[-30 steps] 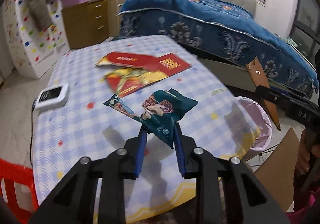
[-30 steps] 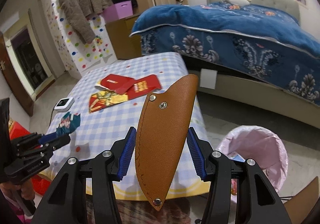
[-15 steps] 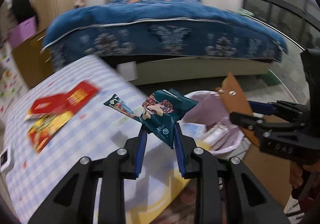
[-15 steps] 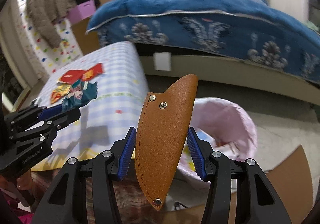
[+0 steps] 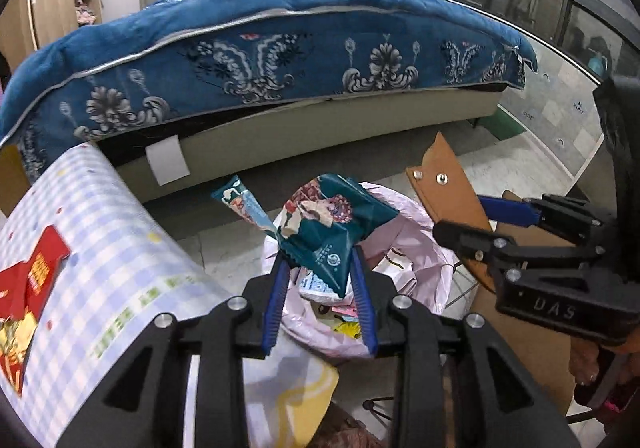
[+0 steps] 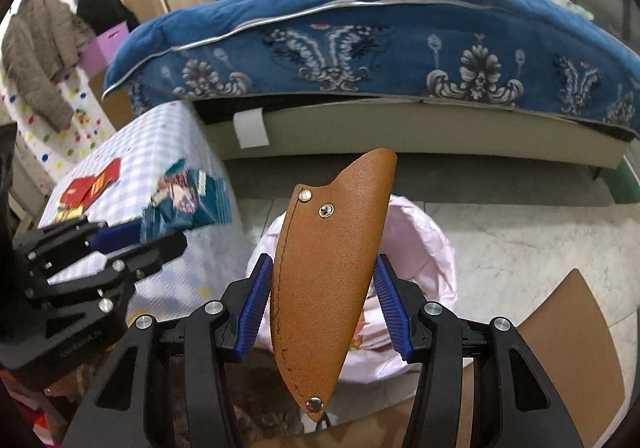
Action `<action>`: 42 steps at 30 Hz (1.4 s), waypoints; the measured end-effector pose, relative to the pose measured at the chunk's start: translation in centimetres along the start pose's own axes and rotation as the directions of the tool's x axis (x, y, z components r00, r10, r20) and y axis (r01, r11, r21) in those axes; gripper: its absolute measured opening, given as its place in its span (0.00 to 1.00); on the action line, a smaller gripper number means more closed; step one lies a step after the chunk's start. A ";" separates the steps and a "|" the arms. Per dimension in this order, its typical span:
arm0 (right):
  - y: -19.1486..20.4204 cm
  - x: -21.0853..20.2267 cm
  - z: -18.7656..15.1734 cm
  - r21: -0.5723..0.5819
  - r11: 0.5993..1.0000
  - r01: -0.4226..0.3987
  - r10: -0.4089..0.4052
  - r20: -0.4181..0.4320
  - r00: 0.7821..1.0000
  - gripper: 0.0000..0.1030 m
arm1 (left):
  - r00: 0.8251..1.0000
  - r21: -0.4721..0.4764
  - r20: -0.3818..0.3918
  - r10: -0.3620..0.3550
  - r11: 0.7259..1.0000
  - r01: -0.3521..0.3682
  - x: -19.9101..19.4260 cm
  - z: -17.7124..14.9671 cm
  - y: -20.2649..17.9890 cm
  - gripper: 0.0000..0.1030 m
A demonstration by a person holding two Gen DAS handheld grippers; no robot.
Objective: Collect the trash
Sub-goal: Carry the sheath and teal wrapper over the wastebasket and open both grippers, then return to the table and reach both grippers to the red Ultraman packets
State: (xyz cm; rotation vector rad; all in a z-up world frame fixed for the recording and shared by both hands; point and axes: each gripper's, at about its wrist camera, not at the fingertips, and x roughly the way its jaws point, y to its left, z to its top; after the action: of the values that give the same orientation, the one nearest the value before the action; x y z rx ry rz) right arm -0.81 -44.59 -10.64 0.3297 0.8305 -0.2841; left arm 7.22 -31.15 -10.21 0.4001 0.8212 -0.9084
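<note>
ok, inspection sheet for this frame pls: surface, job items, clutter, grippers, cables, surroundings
Surface: table with checked blue cloth, at left, beside the bin.
Job's things: teal snack wrapper held above the pink-lined trash bin; bin already holds wrappers and paper. Red packets lie on the table.
Clutter: brown leather sheath, upright between the right gripper's fingers, in front of the bin.
Grippers: left gripper shut on the wrapper; right gripper shut on the sheath.
Cables: nothing seen.
Surroundings: bed with blue quilt, jacket hanging at left, cardboard on the floor by the bin.
</note>
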 end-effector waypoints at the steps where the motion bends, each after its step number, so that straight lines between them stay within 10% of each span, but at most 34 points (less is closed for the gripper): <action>1: -0.4 0.2 0.3 0.008 1.000 0.003 -0.003 0.003 1.000 0.51 | 1.000 -0.001 -0.005 -0.005 1.000 0.005 0.4 0.3 0.0 0.29; 12: -3.7 1.8 2.4 0.073 0.997 0.007 -0.008 0.010 1.000 0.55 | 0.998 0.012 -0.033 -0.047 0.999 0.047 3.3 1.8 -0.5 0.58; 28: 0.8 -2.8 1.3 0.025 0.999 -0.045 0.043 0.057 0.997 0.55 | 0.994 -0.136 -0.006 0.106 0.985 -0.106 -4.8 -3.0 4.7 0.60; 36: 10.0 -3.2 1.1 -0.156 0.977 -0.144 0.149 0.024 0.989 0.55 | 0.966 -0.269 0.012 0.260 0.931 -0.247 -11.1 -7.5 10.0 0.67; 42: 18.8 -1.5 1.2 -0.317 0.922 -0.224 0.224 -0.037 0.974 0.55 | 0.910 -0.391 -0.010 0.414 0.836 -0.384 -16.1 -11.6 15.8 0.73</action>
State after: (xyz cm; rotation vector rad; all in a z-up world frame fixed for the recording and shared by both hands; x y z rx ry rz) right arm 6.02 -27.72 -5.53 0.1177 0.8158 0.0669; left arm 9.32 -6.31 -5.63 0.1777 0.7869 -0.3529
